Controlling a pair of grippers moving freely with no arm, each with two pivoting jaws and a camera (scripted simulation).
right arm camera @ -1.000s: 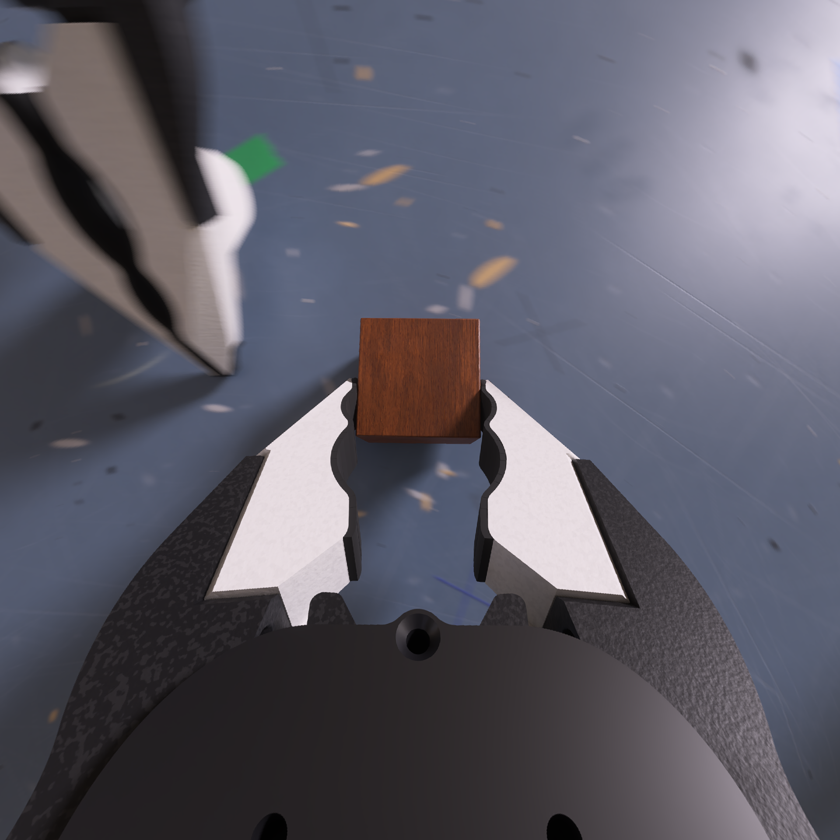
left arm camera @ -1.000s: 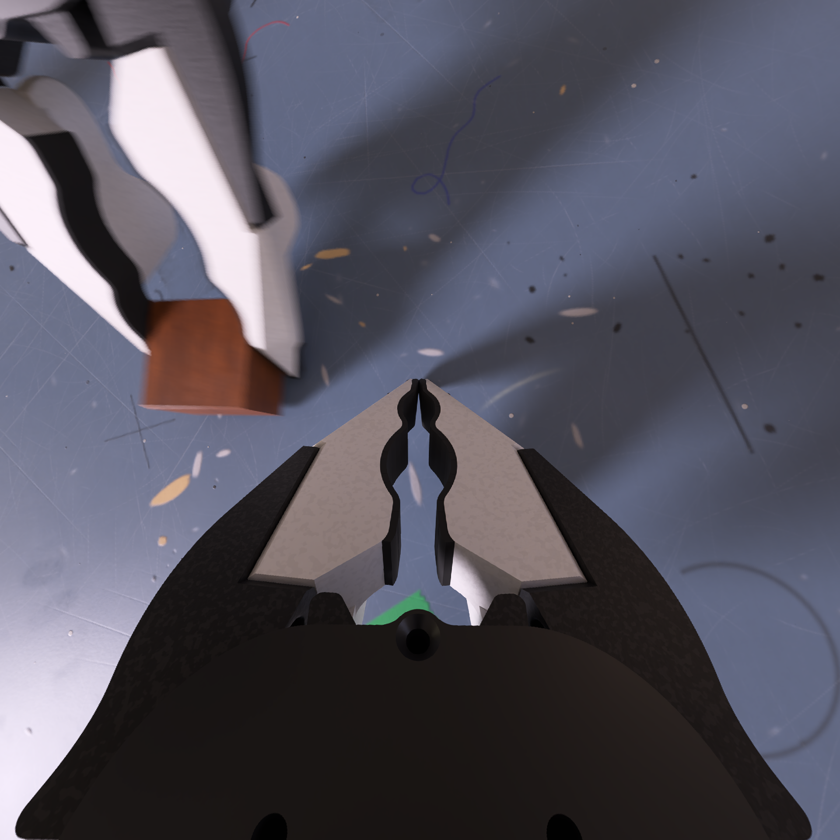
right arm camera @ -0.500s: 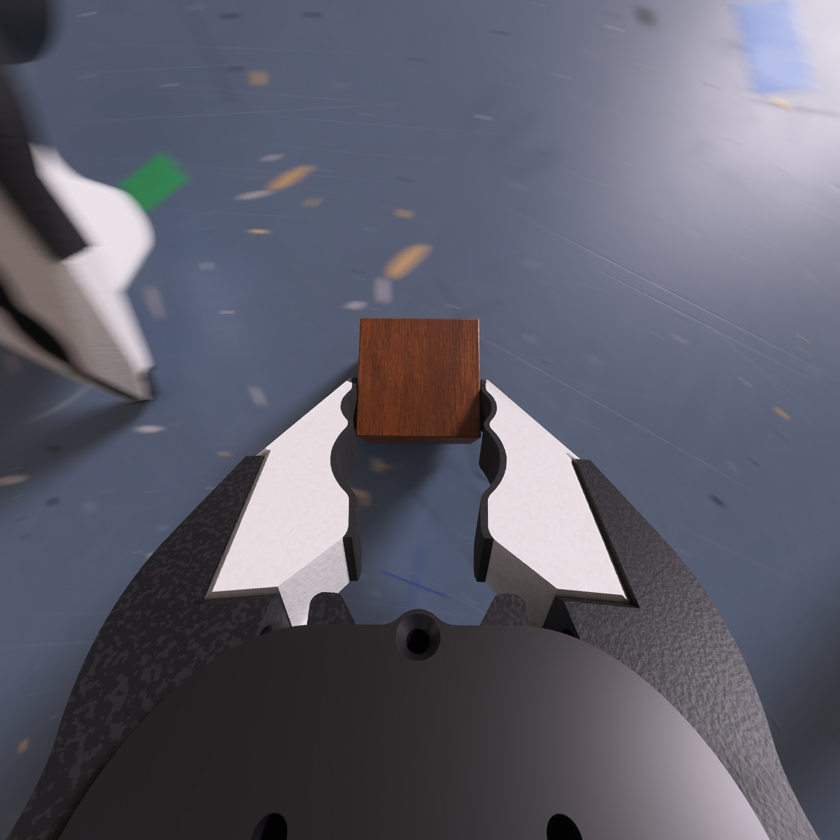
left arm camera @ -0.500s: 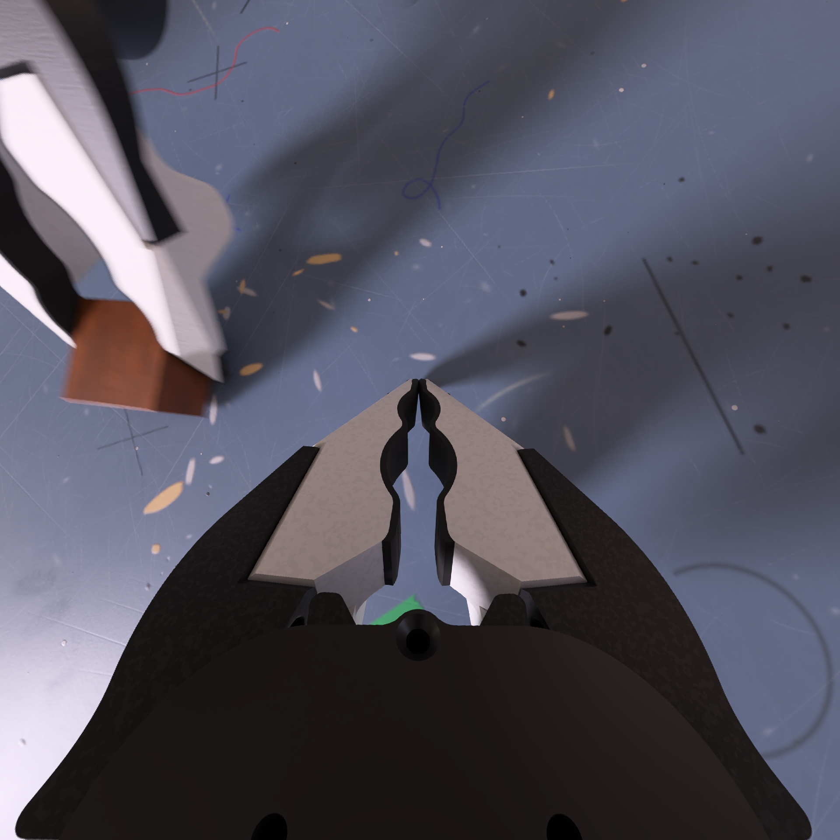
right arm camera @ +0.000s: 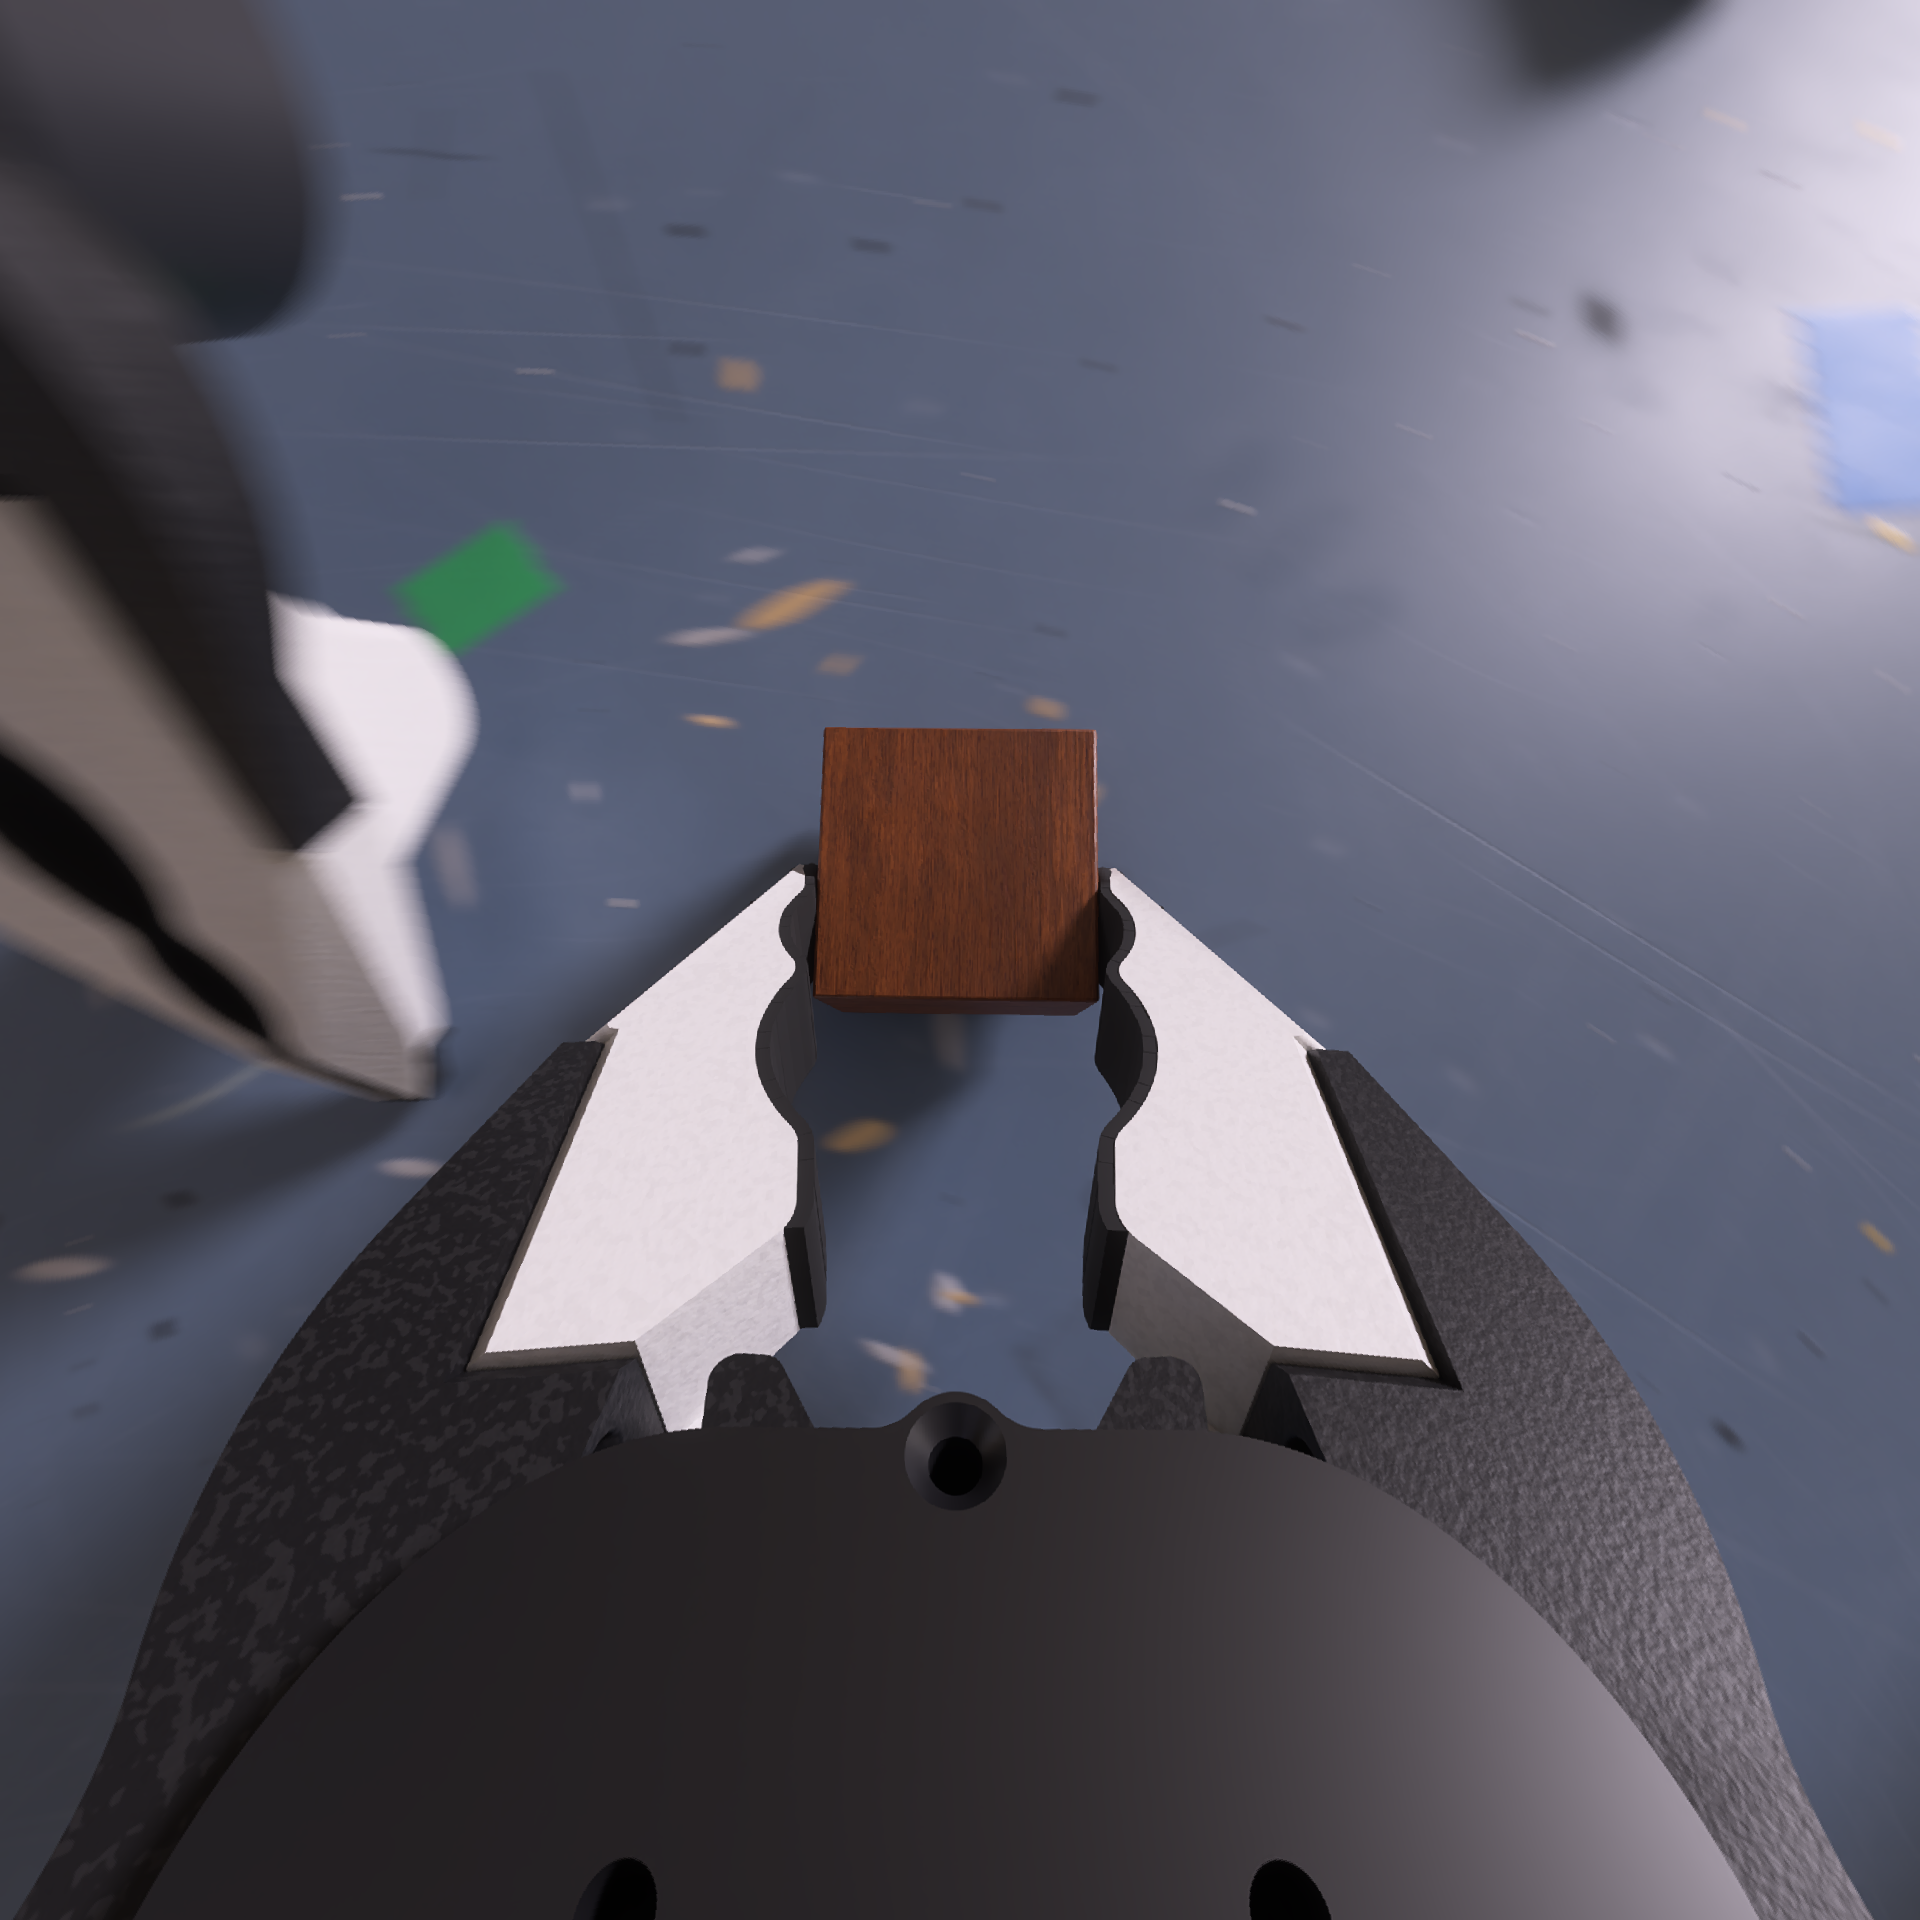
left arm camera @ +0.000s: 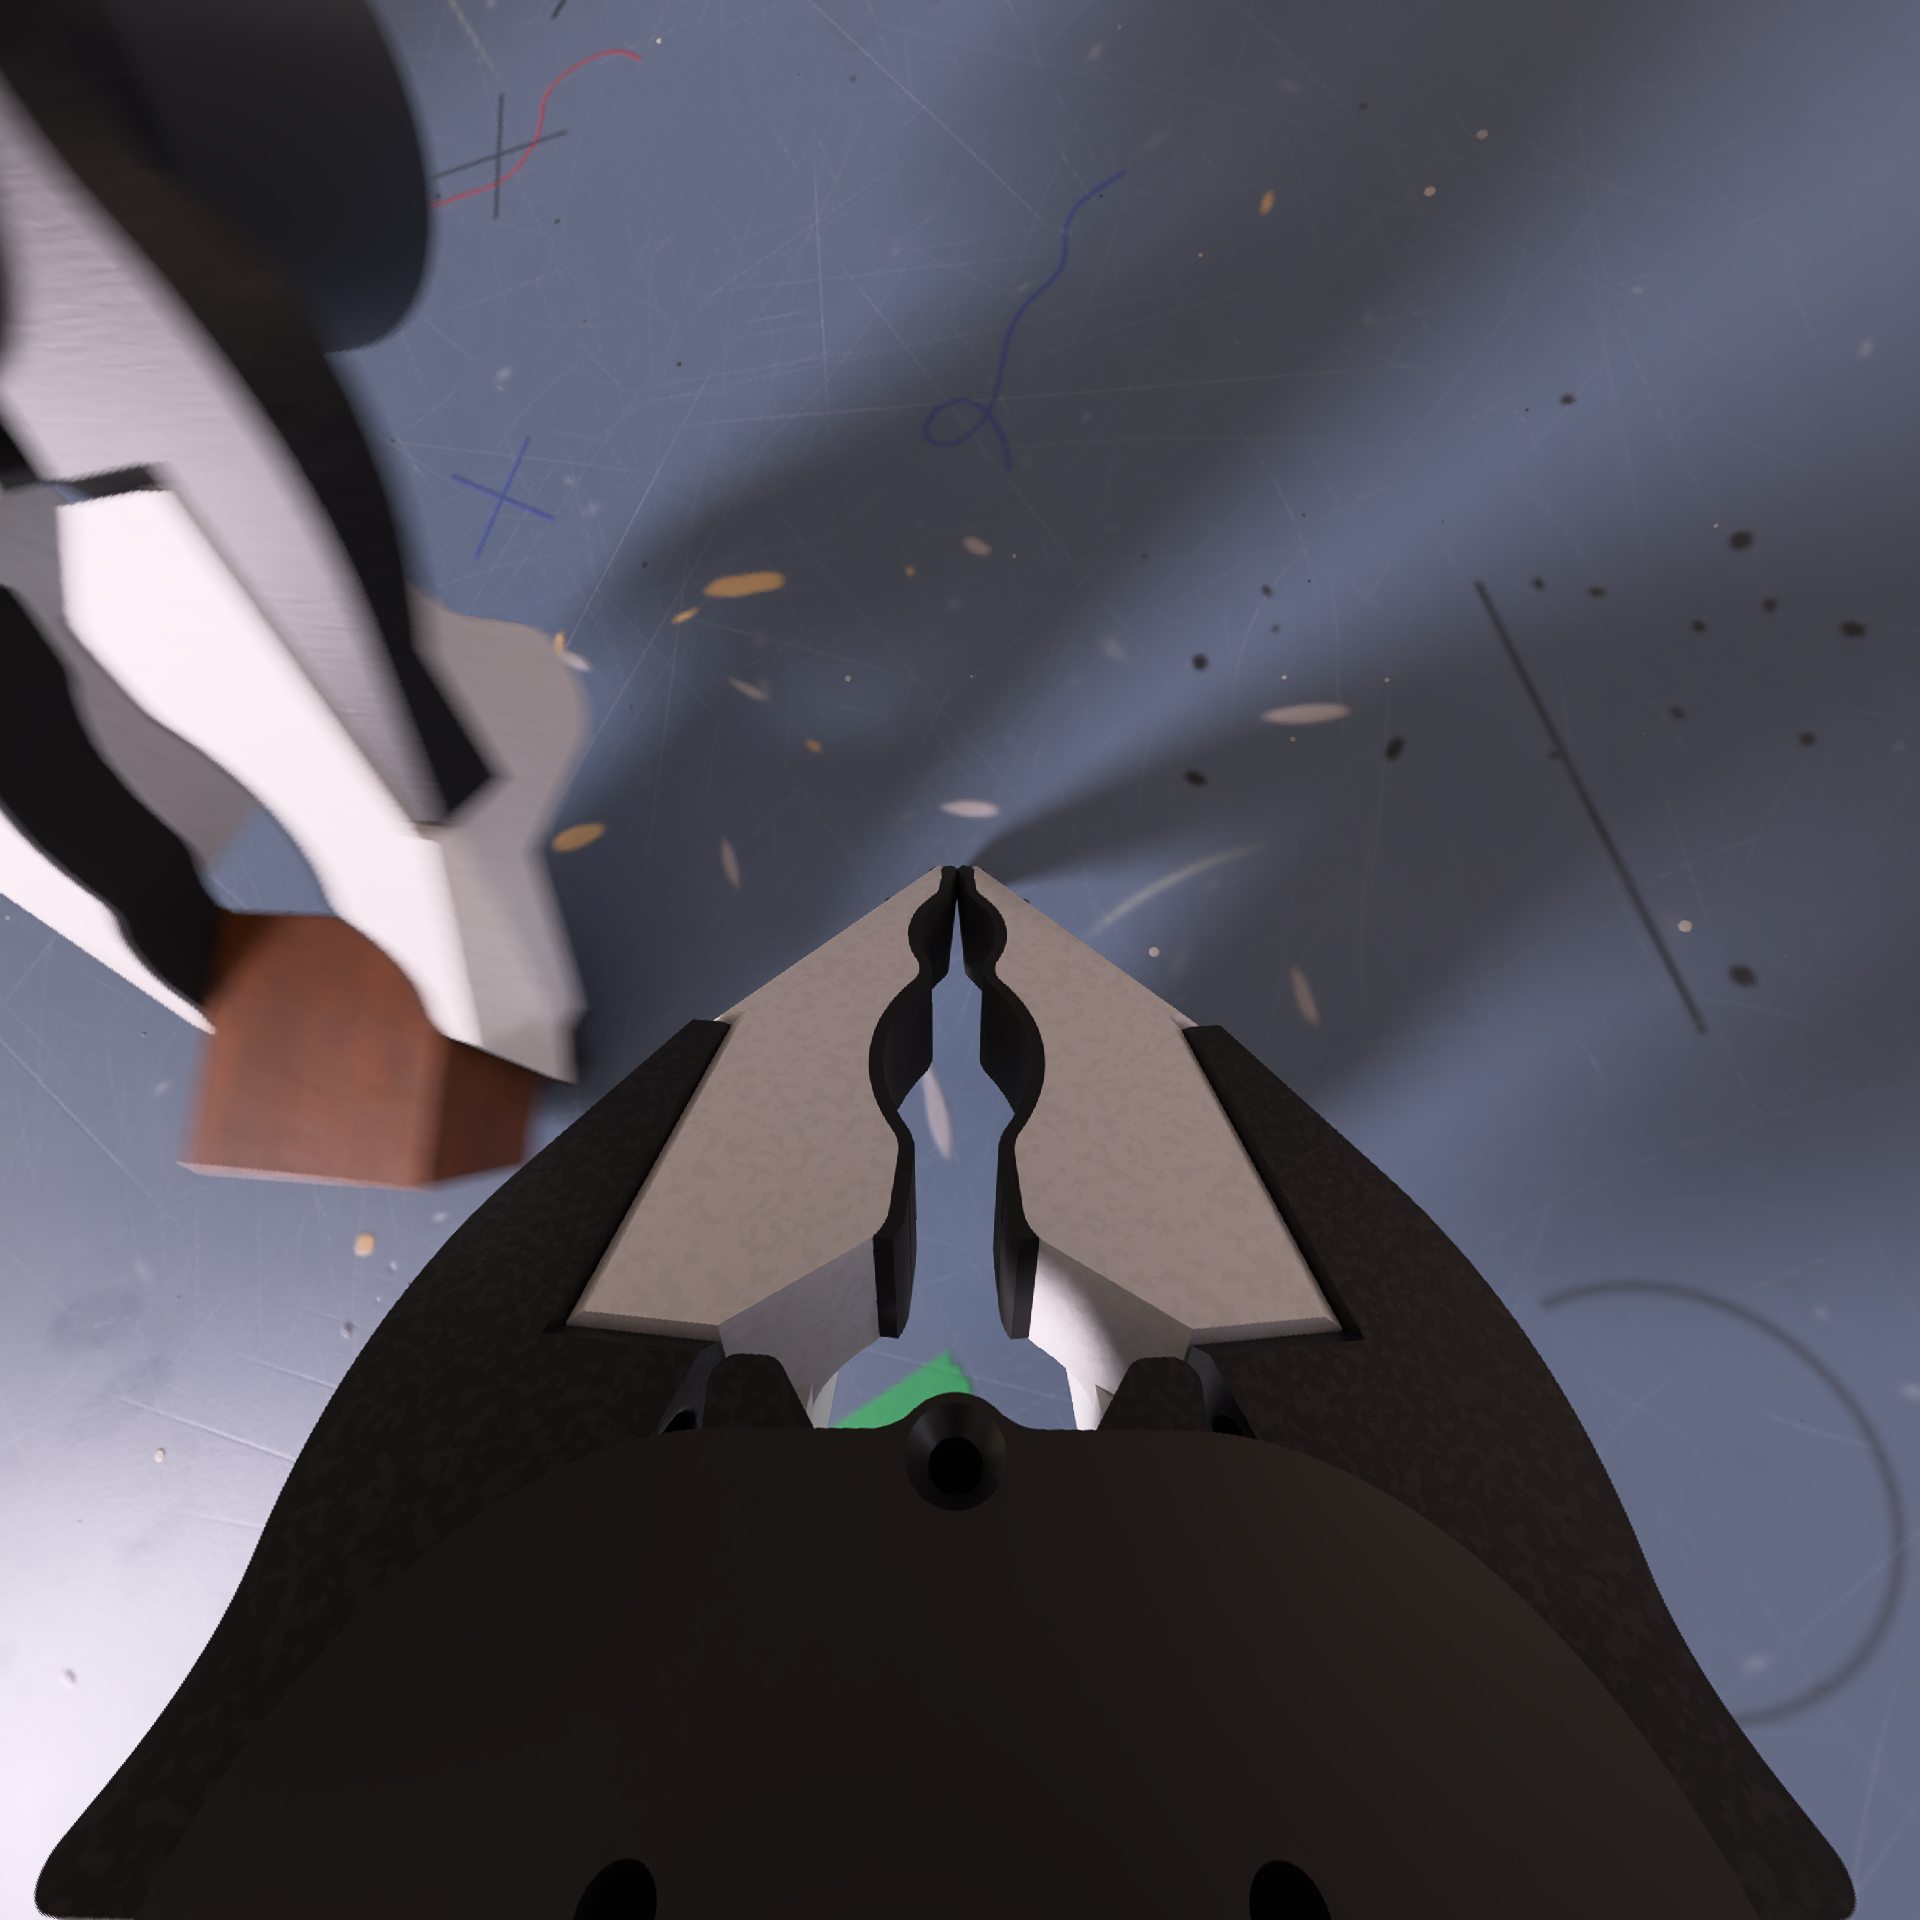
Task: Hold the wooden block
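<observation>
Between right tongs (right arm camera: 956,883), wooden block (right arm camera: 956,868), underside hidden; left tongs (left arm camera: 956,873) closed

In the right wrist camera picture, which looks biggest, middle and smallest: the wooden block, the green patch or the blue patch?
1. Wooden block, held close to the camera, so nearness makes it look bigger.
2. and 3. Green patch and blue patch look about alike; the blue one is blurred and cut by the picture's edge, so I won't rank them.
</observation>
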